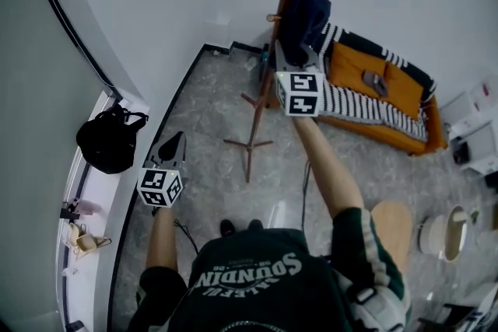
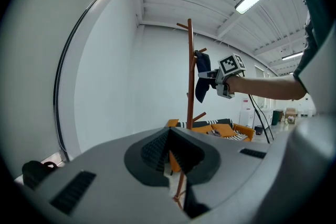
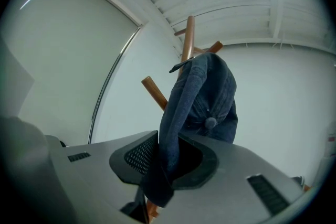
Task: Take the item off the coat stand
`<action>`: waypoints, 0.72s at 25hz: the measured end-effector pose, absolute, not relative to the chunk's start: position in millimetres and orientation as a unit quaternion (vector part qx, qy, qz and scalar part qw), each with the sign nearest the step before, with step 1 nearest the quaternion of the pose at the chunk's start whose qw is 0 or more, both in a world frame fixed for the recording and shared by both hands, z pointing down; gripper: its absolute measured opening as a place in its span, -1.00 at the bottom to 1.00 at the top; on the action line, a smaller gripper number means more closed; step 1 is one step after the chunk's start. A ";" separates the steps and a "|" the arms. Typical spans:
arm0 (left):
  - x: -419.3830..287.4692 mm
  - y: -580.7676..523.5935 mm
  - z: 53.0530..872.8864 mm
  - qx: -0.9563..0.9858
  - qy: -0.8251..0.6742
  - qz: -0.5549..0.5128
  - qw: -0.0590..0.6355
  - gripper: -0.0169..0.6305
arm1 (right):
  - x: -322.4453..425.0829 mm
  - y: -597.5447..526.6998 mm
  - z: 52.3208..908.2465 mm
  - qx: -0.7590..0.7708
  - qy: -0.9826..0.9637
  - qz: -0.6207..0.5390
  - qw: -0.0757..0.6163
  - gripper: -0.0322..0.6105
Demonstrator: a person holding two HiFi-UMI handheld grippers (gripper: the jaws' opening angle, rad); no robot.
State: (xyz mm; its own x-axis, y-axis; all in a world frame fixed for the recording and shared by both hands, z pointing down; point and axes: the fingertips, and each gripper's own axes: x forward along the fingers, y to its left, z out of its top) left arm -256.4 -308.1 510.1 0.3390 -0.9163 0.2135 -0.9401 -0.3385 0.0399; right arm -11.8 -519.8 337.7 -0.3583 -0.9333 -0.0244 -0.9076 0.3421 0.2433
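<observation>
Cap (image 3: 210, 92): dark blue denim, hung high on the coat stand (image 3: 187, 39), with its crown up over a peg and its brim drooping down.
Coat stand: a wooden pole with slanting pegs, standing on the floor by the white wall, with an orange sofa (image 1: 373, 101) behind it.
Right gripper (image 3: 157, 165): raised to the stand at arm's length. Its jaws are closed on the lower edge of the brim, pinching the cloth between them (the grip looks firm, though only the edge is held).
Left gripper (image 2: 170, 160): low and well apart from the stand, jaws together with nothing between them. The pole only shows beyond them.
Cap from the jaws: directly above the right jaws, its long axis running up from the pinched brim to the crown on the peg.
Nearer hand: the right, already touching the cap. The left is out of play.
Bare peg (image 3: 155, 93): slants up just beside the brim.
Step in hand: judged to be the lift-off, with the grip made and the cap not yet off.
Next move calls for: lifting up and outward along the peg's slant, so the crown slips over the tip.
Risk: a straight downward pull would likely drag the crown against the peg and could tip the stand.
</observation>
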 end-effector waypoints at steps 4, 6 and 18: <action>-259.0 -307.9 512.3 0.817 -0.567 0.074 0.077 -0.95 | -15.3 -512.7 329.9 0.561 -0.816 -0.128 0.059 -0.66; -260.0 -308.4 511.8 0.818 -0.566 0.073 0.075 -0.95 | -19.7 -506.6 323.4 0.558 -0.818 -0.131 0.055 -0.66; -238.3 -312.3 508.2 0.831 -0.547 0.075 0.069 -0.95 | 8.3 -490.9 299.0 0.572 -0.802 -0.166 0.049 -0.66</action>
State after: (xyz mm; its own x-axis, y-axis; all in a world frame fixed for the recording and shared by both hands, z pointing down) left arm -238.3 -312.3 508.2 0.3900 -0.8988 0.1999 -0.9195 -0.3918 0.0322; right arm 8.3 -490.9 299.0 -0.3416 -0.9333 -0.1111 -0.9009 0.2914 0.3215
